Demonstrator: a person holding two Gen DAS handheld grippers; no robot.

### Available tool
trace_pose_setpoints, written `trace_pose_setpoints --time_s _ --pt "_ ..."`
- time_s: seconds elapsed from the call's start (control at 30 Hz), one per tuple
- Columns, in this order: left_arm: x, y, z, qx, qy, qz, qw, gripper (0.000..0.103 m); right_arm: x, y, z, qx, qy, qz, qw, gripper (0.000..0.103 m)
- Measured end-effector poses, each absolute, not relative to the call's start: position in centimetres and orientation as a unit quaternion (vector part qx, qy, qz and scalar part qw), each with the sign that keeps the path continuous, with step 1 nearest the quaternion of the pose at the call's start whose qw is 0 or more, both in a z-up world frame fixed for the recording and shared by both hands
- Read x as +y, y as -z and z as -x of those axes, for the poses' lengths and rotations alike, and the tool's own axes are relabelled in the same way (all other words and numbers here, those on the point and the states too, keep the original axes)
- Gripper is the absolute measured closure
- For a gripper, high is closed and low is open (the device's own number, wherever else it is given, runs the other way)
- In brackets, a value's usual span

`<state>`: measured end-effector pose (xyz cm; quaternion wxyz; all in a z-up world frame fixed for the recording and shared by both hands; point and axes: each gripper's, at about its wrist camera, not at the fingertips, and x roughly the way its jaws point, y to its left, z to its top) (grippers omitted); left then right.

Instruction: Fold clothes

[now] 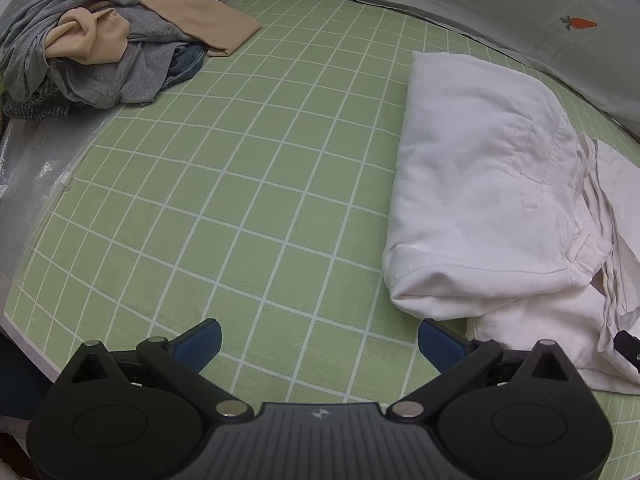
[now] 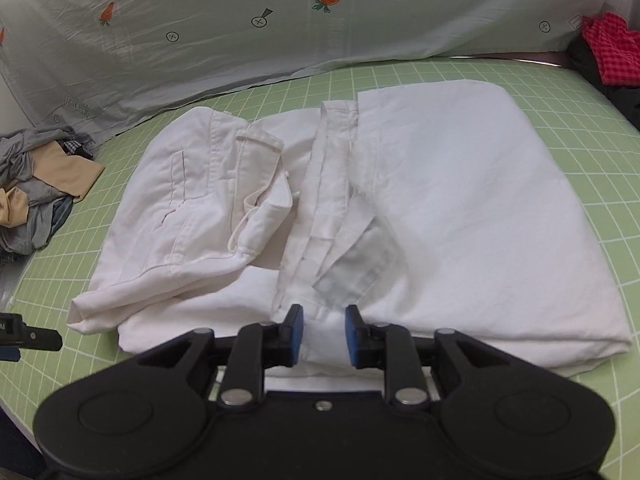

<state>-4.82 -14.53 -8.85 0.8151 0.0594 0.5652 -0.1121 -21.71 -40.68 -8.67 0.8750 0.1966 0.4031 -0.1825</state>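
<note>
White trousers (image 2: 420,208) lie half folded on the green grid mat (image 2: 580,128).
Right gripper (image 2: 324,334) hangs over the near edge of the cloth, fingers a little apart, and nothing is pinched between them. Left gripper (image 1: 320,346) waits wide open over bare mat, just beside the trousers. The next fold is not yet made, I think. It needs a good pinch on an edge first. More clothes (image 1: 100,40) wait in a heap.

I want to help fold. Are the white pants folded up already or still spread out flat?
Folded, mostly. The white pants lie doubled over in layers on the green mat, with stacked edges showing at the near side, but the waistband end is still rumpled.
</note>
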Motion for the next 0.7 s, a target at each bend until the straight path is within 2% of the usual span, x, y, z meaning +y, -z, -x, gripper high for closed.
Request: trace_pose_setpoints --time_s 0.13,0.2,0.27,0.33,0.43,0.7 --pt "-15.5 8.6 3.9 0.560 0.120 -0.054 0.818 0.000 -40.4 7.5 22.3 0.389 0.212 -0.183 0.878 0.047" --pt "-16.0 8.6 3.4 0.560 0.124 -0.051 0.818 0.000 -40.9 6.8 22.5 0.379 0.234 -0.176 0.878 0.028" --pt "-16.6 8.6 2.9 0.560 0.126 -0.047 0.818 0.000 -41.6 6.3 22.8 0.370 0.254 -0.175 0.876 0.020" --pt "-17.2 8.6 2.4 0.560 0.125 -0.042 0.818 0.000 -42.4 6.0 23.1 0.366 0.266 -0.177 0.874 0.018" --pt "-17.6 8.6 1.3 0.557 0.118 -0.032 0.821 0.000 -43.6 5.8 23.3 0.364 0.283 -0.172 0.871 0.008" --pt "-18.2 9.6 -2.2 0.565 0.083 -0.011 0.821 0.000 -47.6 5.8 21.8 0.361 0.316 -0.161 0.862 0.005"
